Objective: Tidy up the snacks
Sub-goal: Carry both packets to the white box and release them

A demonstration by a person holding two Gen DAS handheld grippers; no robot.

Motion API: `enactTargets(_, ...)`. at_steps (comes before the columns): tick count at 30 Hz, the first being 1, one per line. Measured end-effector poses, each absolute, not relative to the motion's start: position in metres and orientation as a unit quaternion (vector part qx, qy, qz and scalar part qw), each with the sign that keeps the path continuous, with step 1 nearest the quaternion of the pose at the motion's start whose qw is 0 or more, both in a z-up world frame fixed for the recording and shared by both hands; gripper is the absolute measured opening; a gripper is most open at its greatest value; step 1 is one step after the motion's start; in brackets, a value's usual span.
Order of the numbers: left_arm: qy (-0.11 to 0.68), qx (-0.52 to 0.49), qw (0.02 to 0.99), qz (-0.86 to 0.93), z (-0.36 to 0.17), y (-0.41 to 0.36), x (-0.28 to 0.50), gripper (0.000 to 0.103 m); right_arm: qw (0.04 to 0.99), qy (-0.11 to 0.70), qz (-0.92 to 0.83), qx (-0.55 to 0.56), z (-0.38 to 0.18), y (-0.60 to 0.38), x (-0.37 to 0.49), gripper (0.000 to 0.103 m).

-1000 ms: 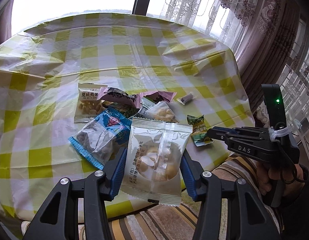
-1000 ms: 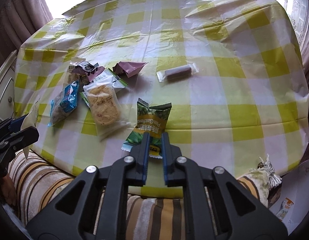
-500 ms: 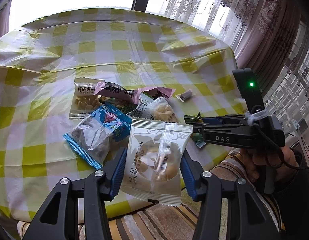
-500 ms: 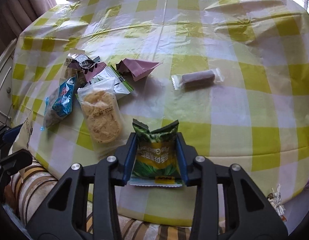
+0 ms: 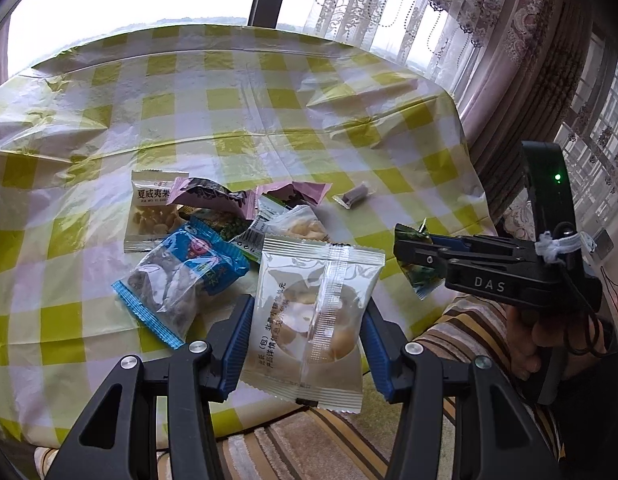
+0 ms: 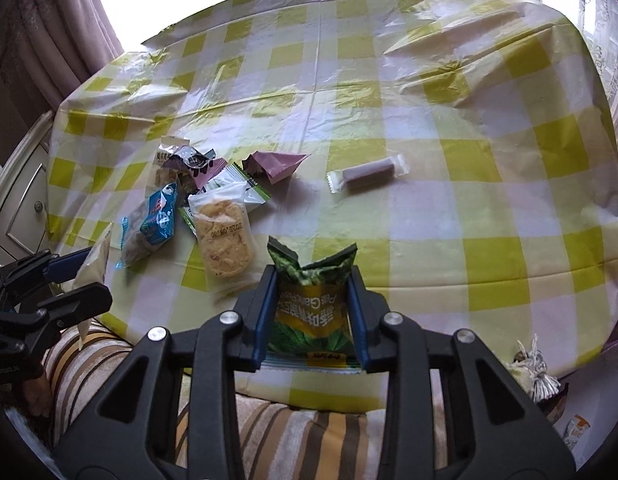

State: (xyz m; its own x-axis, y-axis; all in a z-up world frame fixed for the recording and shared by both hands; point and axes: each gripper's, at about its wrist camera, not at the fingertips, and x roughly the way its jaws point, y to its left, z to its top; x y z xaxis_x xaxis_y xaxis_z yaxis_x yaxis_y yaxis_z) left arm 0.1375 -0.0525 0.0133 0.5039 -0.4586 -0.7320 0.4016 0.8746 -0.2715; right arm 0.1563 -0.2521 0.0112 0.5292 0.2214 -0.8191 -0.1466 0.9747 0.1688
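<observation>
My left gripper (image 5: 307,320) is shut on a white translucent snack packet (image 5: 313,316), held above the table's near edge. My right gripper (image 6: 311,300) is shut on a green pea snack bag (image 6: 311,304), lifted off the cloth; it also shows in the left wrist view (image 5: 415,272). A pile of snacks lies on the yellow checked tablecloth (image 6: 429,120): a blue packet (image 5: 181,276), a white nut packet (image 5: 149,212), a pink wrapper (image 5: 213,196), a cracker packet (image 6: 225,236). A small dark bar in clear wrap (image 6: 369,172) lies apart to the right.
A striped cushion (image 6: 293,432) lies below the table's near edge. Curtains (image 5: 509,40) hang at the right. A white cabinet (image 6: 17,200) stands at the left. A tassel (image 6: 537,372) hangs by the table's right corner.
My right gripper opened, moved over the green pea bag, closed on it and lifted it off the table. My left gripper kept hold of the white packet.
</observation>
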Motion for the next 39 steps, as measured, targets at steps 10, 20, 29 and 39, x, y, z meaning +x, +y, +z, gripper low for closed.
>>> enactTargets(10, 0.425, 0.009, 0.857, -0.292, 0.027, -0.117, 0.127, 0.052, 0.886, 0.45, 0.08, 0.079, 0.039, -0.31, 0.116, 0.037)
enactTargets(20, 0.406, 0.071, 0.828, -0.381, 0.047, -0.222, 0.11, 0.052, 0.896, 0.432, -0.003, 0.107, 0.051, -0.407, 0.057, 0.037)
enactTargets(29, 0.414, 0.138, 0.771, -0.464, 0.041, -0.327, 0.08, 0.052, 0.878, 0.451, -0.086, 0.135, 0.025, -0.489, 0.0, 0.037)
enactTargets(39, 0.463, 0.216, 0.697, -0.503, -0.004, -0.404, 0.044, 0.052, 0.848, 0.486, -0.14, 0.16, -0.018, -0.535, -0.049, 0.037)
